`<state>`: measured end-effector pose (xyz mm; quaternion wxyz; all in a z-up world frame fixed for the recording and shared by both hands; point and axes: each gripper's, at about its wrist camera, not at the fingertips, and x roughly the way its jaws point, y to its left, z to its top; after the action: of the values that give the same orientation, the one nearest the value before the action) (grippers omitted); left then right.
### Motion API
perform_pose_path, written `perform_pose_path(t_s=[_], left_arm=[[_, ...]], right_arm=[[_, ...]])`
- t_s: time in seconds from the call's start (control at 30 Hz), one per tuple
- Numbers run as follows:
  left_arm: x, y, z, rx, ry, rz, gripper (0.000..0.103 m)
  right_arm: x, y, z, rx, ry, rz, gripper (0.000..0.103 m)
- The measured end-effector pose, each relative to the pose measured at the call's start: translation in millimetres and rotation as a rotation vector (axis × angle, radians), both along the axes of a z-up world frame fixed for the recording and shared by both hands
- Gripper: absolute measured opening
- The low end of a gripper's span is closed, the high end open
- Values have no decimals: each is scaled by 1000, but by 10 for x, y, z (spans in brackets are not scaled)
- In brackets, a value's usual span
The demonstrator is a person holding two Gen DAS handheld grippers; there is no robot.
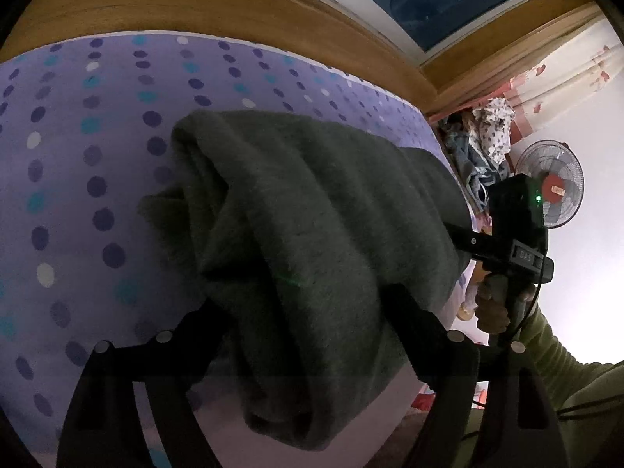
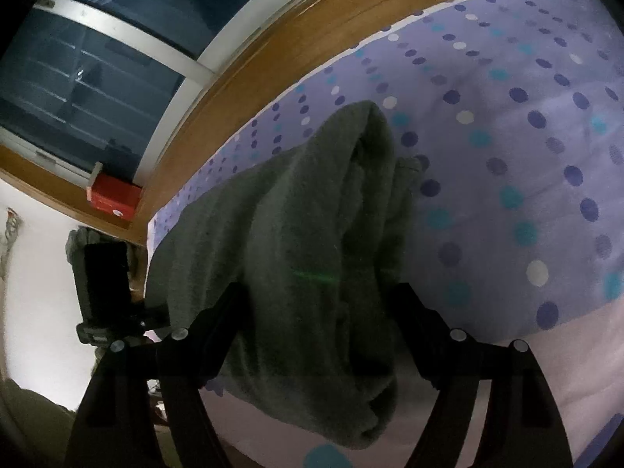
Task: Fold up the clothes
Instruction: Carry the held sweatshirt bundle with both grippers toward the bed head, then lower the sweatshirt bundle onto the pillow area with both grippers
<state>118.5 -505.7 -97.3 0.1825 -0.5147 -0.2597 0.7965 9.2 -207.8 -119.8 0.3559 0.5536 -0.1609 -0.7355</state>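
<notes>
A dark green fleece garment [image 1: 312, 214] is bunched in thick folds and held up over the purple dotted bedsheet [image 1: 78, 156]. My left gripper [image 1: 308, 296] is shut on one end of it, with cloth spilling down between the fingers. My right gripper [image 2: 316, 292] is shut on the other end of the garment [image 2: 304, 234]. The right gripper also shows in the left wrist view [image 1: 511, 226], held in a hand at the garment's far side. The left gripper shows in the right wrist view [image 2: 105, 288]. The fingertips are hidden in the cloth.
The bed has a wooden frame [image 1: 195, 4] under a dark window [image 2: 78, 58]. A pile of other clothes [image 1: 483, 144] and a standing fan [image 1: 553, 183] are beyond the bed's end. A red box [image 2: 115, 195] sits on the wooden sill.
</notes>
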Motion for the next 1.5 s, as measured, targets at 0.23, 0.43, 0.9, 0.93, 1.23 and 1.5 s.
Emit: perform_pose_path(t_s=[0.23,0.43,0.9,0.93,1.23,1.5], left_arm=[[-31,60,14,-29,-23,93,78],[8,188,177,-66,30,134,51],[698,-426,745,-162,171,368,49],[774,-538,775,-174,182,380,49],[1390,-2031,851,-256,239,400,49],[1555,-3239,548,-256,259,408,49]], right_arm=[[-61,-197,-10,53,100,128,67],[-64,-201,-57,-54,100,167,44],[362,-947,242,-149,199,352,40],[410,-1071,244,-156,206,368,40],[945,-2641,326,-157,295,438,40],[1182,-3992,229,-94,384,457,40]])
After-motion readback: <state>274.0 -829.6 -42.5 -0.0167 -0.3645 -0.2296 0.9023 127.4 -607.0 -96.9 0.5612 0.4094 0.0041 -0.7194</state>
